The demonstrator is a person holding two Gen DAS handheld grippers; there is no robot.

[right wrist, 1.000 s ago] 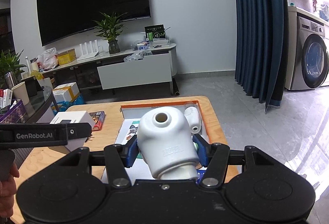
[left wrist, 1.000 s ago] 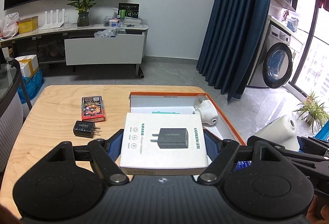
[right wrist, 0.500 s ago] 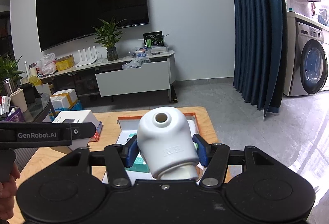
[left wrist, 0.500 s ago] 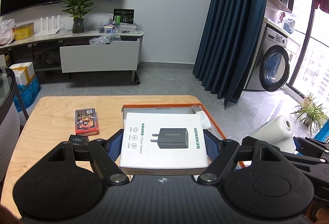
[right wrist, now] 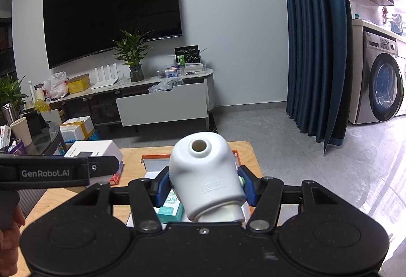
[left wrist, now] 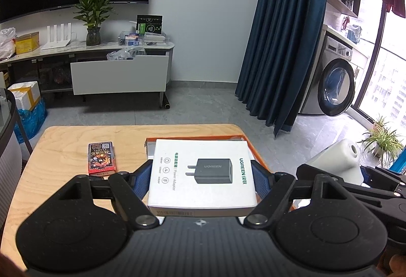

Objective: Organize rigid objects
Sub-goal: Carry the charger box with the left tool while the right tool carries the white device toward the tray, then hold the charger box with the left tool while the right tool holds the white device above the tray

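The left gripper (left wrist: 201,175) squeezes a white charger box (left wrist: 201,173) flat between its pads. The right gripper (right wrist: 203,185) holds a white plastic piece (right wrist: 205,175). Just under both sits the orange tray (left wrist: 192,137). Lower each slowly, keep them level, and let go inside.

orange tray (left wrist: 256,150) mostly hidden behind white adapter box (left wrist: 201,173)

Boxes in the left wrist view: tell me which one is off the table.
The white UGREEN adapter box, clamped in the left gripper. The red card box lies flat on the wooden table.
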